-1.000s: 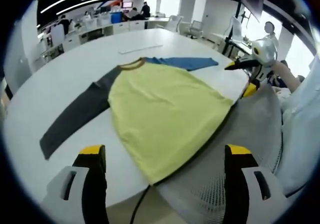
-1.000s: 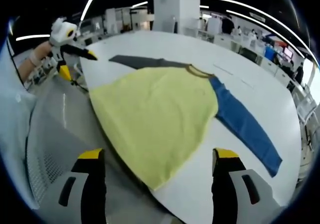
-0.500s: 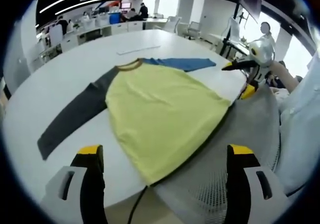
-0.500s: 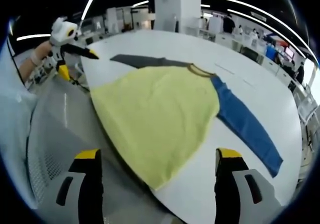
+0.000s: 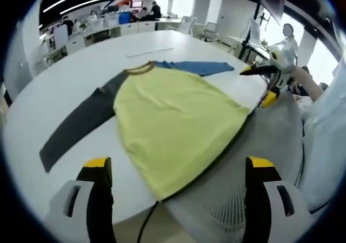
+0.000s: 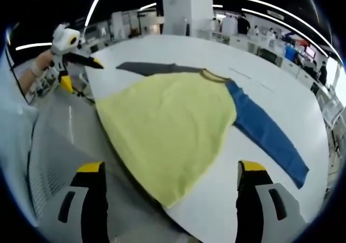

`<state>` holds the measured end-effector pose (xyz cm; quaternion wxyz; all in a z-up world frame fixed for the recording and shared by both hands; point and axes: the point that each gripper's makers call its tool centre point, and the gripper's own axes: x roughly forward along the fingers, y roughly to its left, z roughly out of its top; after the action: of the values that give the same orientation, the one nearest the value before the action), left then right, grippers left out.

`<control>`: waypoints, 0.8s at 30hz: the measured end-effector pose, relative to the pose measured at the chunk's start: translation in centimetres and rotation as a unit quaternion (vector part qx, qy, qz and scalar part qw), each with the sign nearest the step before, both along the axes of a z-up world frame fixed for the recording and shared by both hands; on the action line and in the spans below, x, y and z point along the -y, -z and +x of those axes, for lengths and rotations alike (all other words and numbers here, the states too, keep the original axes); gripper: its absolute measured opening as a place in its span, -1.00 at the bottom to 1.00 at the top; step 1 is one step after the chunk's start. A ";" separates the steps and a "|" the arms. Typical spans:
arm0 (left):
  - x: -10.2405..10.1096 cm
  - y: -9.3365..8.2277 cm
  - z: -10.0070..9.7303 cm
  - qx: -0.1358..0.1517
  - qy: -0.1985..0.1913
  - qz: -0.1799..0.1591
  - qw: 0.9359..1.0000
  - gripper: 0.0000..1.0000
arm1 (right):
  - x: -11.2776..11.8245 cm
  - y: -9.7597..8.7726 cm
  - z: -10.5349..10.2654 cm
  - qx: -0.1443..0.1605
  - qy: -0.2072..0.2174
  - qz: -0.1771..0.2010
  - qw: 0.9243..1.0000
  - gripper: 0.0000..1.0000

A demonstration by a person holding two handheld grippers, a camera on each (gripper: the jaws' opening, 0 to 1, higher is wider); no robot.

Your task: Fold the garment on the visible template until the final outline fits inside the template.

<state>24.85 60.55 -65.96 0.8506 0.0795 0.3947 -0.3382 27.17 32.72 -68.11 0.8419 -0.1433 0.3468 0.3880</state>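
Left gripper view, nearest: left gripper (image 5: 178,172), two yellow-tipped jaws spread wide, released, nothing between them, held off the near table edge. Just past the jaws, grey mesh chair back (image 5: 254,162) at near right, tucked against the table (image 5: 65,86). One black cable (image 5: 146,227) hanging down off the near edge.

On the white round table: one garment, a long-sleeve raglan shirt (image 5: 173,124), laid flat, not folded. One yellow body, hem at the near edge and slightly overhanging it, brown collar at the far end. Two sleeves spread out: one dark grey sleeve (image 5: 75,129) running left and near, one blue sleeve (image 5: 194,67) running right and far. Template outline not discernible under the shirt. One thin pale strip (image 5: 151,52) on the table beyond the collar.

Far right in same view: right gripper (image 5: 251,70), held in a hand past the table edge, jaws parted, empty.

Right gripper view, nearest: right gripper jaws wide apart, released, gripping nothing. Shirt beyond them, grey sleeve far left, blue sleeve right. Left gripper at far left, held by a hand (image 6: 40,67), jaw gap hard to judge from here.

Farther back: office desks, chairs, one white column (image 6: 186,7), several people seated far off, too small to count.
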 end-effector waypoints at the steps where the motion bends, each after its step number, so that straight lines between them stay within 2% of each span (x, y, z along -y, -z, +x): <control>1: 0.0 0.0 0.0 0.000 0.000 0.000 1.000 0.99 | 0.0 0.0 0.0 0.000 0.000 0.000 1.000 0.99; 14: 0.5 -0.5 0.5 0.009 0.004 0.009 1.000 0.99 | 1.7 0.0 1.0 0.008 0.011 -0.012 1.000 0.99; 24: 0.8 -0.6 0.1 0.002 0.010 0.014 1.000 0.99 | 3.2 0.0 1.7 0.012 0.024 -0.009 1.000 0.99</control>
<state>24.96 59.75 -65.34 0.8468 0.0955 0.3972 -0.3407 28.89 29.52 -68.14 0.8536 -0.1473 0.3434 0.3630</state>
